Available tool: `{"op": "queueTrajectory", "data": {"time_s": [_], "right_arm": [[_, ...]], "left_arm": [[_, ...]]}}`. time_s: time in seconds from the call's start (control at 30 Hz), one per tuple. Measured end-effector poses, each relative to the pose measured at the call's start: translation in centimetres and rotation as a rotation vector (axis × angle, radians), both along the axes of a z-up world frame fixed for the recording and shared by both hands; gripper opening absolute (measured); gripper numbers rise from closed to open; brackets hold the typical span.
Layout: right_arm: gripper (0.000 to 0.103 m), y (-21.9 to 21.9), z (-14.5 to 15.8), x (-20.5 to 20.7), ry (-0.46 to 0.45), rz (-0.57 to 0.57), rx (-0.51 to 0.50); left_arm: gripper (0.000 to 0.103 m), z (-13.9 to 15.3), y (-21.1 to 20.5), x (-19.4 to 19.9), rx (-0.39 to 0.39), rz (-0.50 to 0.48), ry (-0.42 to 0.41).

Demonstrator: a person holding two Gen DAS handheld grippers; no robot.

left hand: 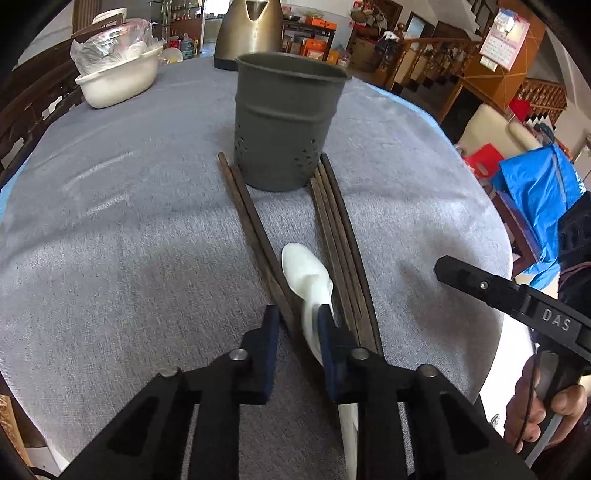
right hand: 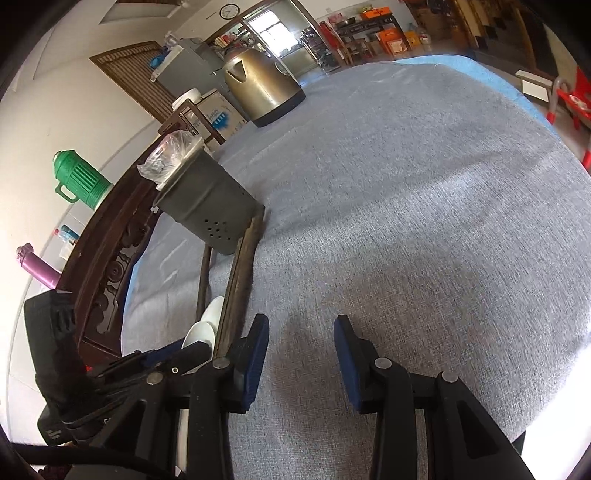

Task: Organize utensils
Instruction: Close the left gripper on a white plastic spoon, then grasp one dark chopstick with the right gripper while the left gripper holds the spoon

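Seemingly, left hand-held gripper (left hand: 297, 323) straddles spoon (left hand: 308, 275).

This is a lived-in home, a dining area opening onto a storeroom-like hall. A round table (left hand: 110, 221) under a grey cloth fills the middle. At 12 o'clock on it stands a metal kettle (left hand: 251, 29), at 10 o'clock a white basin (left hand: 118, 79) with bagged dishes. Behind, at 1 o'clock, a wooden stair railing (left hand: 424, 55) and a wall calendar (left hand: 504, 38). In the right wrist view, a wall clock (right hand: 229, 11) hangs at 11 o'clock, a green thermos (right hand: 79, 181) stands at 9 o'clock, and orange boxes (right hand: 393, 38) sit at 1 o'clock.
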State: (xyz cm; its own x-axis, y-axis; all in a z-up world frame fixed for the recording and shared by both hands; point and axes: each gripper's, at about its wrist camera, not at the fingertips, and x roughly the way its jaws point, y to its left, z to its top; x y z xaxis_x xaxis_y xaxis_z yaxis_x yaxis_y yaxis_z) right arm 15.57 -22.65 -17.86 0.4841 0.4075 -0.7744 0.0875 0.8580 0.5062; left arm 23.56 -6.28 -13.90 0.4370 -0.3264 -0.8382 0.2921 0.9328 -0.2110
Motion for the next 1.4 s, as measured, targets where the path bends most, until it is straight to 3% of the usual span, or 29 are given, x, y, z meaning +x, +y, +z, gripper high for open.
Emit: {"op": "queueTrajectory", "data": {"time_s": [0.1, 0.4, 0.63, 0.73, 0.77, 0.83, 1.03, 1.17, 1.33, 1.4], "right_arm": [[0.04, 0.6, 0.1, 0.8, 0.002, 0.015, 0.001], [0.04, 4.1, 0.4, 3.7, 0.023, 0.092, 0.016], [0.021, 6.1, -1.2, 4.9, 0.105, 0.119, -0.059], [0.02, 6.4, -0.8, 4.8, 0.102, 0.129, -0.107], [0.02, 6.5, -0.7, 4.8, 0.103, 0.127, -0.118], [0.01, 6.7, -0.7, 4.8, 0.113, 0.133, -0.195], [0.012, 5.6, 0.0, 4.8, 0.086, 0.104, -0.115], [0.014, 6.0, 0.1, 5.9, 0.094, 0.12, -0.095], [0.015, 7.1, -0.7, 6.1, 0.124, 0.148, -0.125], [0.012, 7.6, -0.5, 6.0, 0.115, 0.162, -0.183]], "left_arm": [[0.006, 0.5, 1.2, 0.1, -0.021, 0.0, -0.015], [0.006, 2.4, 4.9, -0.6, -0.029, 0.046, -0.089], [0.008, 1.8, 4.9, -1.2, -0.043, 0.002, -0.049], [0.02, 1.6, 3.2, -1.5, -0.037, -0.044, -0.047], [0.03, 1.6, 2.9, -1.6, -0.037, -0.052, -0.047], [0.036, 1.5, 2.3, -1.6, -0.025, -0.057, -0.051], [0.034, 0.2, 2.9, -0.6, -0.049, -0.024, -0.002], [0.019, 0.5, 3.8, -0.6, -0.061, -0.005, -0.012], [0.018, 0.9, 5.1, -0.5, -0.042, 0.022, -0.021], [0.017, 0.8, 6.0, -0.4, -0.039, 0.033, -0.016]]}}
